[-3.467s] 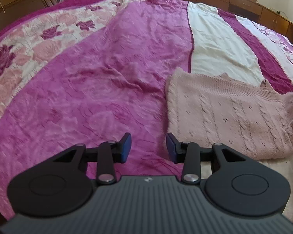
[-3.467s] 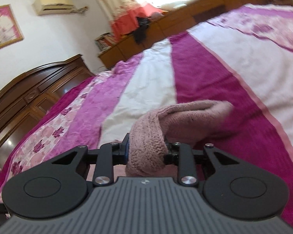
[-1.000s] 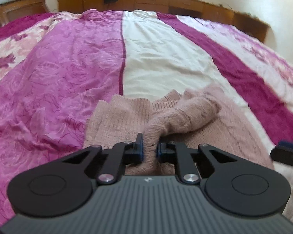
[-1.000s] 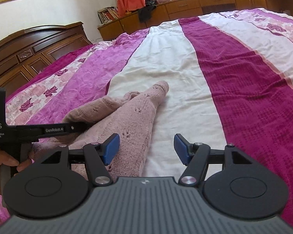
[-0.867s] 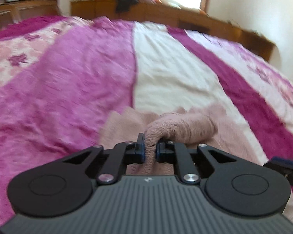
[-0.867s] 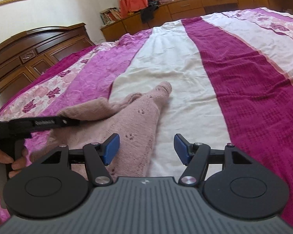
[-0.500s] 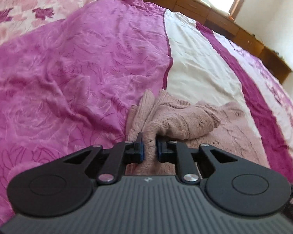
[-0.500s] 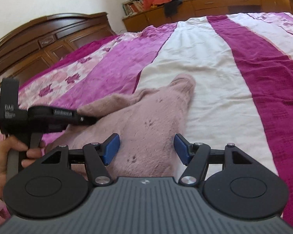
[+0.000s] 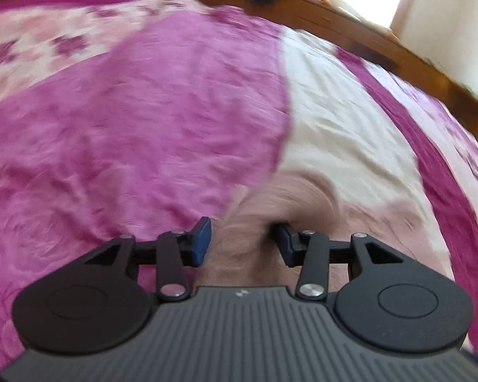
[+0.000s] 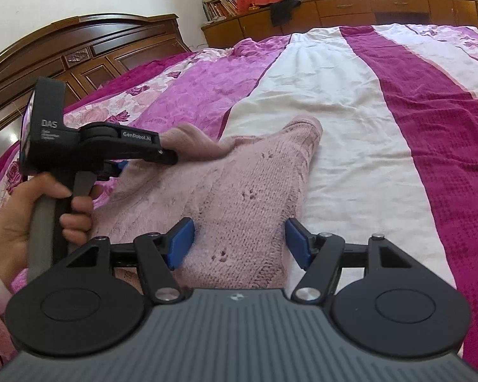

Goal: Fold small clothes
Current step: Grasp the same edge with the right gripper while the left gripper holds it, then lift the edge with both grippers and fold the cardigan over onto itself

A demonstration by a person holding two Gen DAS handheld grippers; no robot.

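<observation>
Left wrist view, heavily blurred. The left gripper [image 9: 240, 243] has its jaws spread apart, with pink knit bunched between them; the blue pad [image 9: 201, 244] on the left stands clear of the cloth, and the right one is too blurred to tell. It reads as parted around the fabric, not pinching it. The pink knit sweater [image 9: 382, 222] lies on the near part of the bedspread [image 9: 143, 133], mostly on the white stripe at right. The bunched sleeve sits at the garment's left edge, probably because it is being laid inward over the body.

Right wrist view, sharp. The right gripper [image 10: 239, 243] is wide open and holds nothing; its fingers straddle the near end of the sweater [image 10: 255, 187], low over the knit, likely placed to keep the body flat or to take the hem next. The sweater lies across the white stripe and the pink floral band of the bedspread [image 10: 350, 127], one sleeve pointing far-right. At left, a person's hand [image 10: 22, 216] grips the handle of the left gripper [image 10: 169, 157], whose tip is at the folded-over sleeve on the sweater's left side. Its jaw gap cannot be made out from this side. The headboard [image 10: 79, 54] is far left and the low cabinets [image 10: 334, 9] are along the far wall, both well apart from the work. The fold looks partway done.
</observation>
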